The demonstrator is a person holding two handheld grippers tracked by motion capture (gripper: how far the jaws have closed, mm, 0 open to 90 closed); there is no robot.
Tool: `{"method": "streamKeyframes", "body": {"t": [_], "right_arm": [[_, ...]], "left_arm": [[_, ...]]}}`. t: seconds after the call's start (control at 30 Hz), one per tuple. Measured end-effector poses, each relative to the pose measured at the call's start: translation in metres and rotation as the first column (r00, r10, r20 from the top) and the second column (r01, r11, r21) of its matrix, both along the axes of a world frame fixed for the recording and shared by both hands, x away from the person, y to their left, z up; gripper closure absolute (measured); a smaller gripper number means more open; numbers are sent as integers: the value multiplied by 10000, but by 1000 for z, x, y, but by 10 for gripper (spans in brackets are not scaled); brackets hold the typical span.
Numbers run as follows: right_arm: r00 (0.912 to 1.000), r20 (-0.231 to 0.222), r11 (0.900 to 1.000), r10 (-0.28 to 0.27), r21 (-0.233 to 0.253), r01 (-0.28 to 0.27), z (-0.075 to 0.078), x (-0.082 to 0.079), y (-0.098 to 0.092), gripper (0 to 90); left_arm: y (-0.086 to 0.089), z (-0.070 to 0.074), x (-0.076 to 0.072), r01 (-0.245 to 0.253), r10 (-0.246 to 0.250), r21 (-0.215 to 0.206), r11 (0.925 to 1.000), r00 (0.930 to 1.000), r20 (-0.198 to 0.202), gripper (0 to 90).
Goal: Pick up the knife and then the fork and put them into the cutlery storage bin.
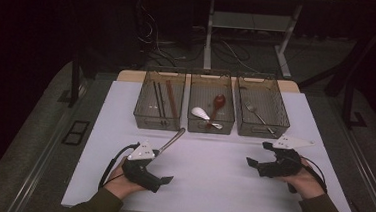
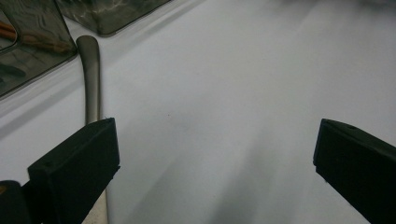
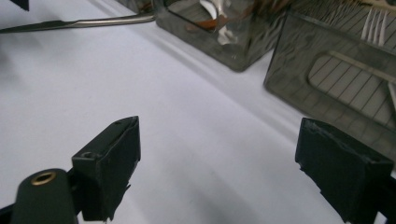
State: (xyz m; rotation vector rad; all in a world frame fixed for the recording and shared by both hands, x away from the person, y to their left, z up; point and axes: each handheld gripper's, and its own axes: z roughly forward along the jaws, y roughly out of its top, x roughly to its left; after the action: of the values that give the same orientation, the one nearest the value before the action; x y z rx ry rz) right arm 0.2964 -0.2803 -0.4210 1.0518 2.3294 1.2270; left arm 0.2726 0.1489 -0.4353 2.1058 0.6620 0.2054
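The right hand-held gripper (image 3: 217, 175) hangs low over the white worktop (image 3: 187, 116), its two black jaws spread wide with nothing between them. Take the nearest smoky, see-through bin (image 3: 224, 42) as the landmark: it sits at the top middle of the right gripper view and holds a white spoon (image 3: 211, 8) and something reddish-brown beside it. Left of that bin, a long metal utensil (image 3: 84, 22) lies flat on the worktop, its handle end just short of the bin's wall; whether they touch is unclear. Right of that bin stands a second bin (image 3: 336, 79), just beside it, with a metal fork (image 3: 376, 23) inside, tines showing.
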Motion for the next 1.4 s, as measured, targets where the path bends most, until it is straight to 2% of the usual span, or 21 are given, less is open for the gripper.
{"method": "streamKeyframes", "body": {"t": [0.1,0.27,0.4,0.67,0.73,0.9,1.03,1.23,1.4], "right_arm": [[10000,6,9999,91,66,-91,-7,-8,-1,139],[9999,-133,9996,-102,262,105,-19,-22,-7,139],[9995,-150,9981,-274,551,282,-22,-28,-11,139],[9996,-160,9979,-234,604,243,-22,-32,-12,139],[9996,-180,9983,-198,553,207,-23,-32,-11,139],[9996,-181,9985,-199,509,208,-23,-32,-11,139],[9996,-192,9987,-198,460,206,-23,-31,-11,139],[9997,-169,9986,-202,490,210,-23,-31,-12,139],[9996,-198,9984,-217,510,227,-24,-31,-12,139]], "left_arm": [[0,0,0,-1,1,47,10000,10000,35,0],[0,1,0,-98,97,62,9999,10000,9,0],[0,3,2,-282,281,62,9996,9996,49,8],[1,9,14,-797,785,468,9957,9965,272,159],[2,10,19,-800,789,479,9956,9966,244,233],[2,10,35,-1252,1248,448,9911,9921,128,354],[3,7,48,-1623,1626,646,9846,9867,5,449],[0,1,67,-1794,1815,683,9814,9830,-257,601],[-5,-5,76,-1719,1768,925,9808,9831,-479,629]]}}
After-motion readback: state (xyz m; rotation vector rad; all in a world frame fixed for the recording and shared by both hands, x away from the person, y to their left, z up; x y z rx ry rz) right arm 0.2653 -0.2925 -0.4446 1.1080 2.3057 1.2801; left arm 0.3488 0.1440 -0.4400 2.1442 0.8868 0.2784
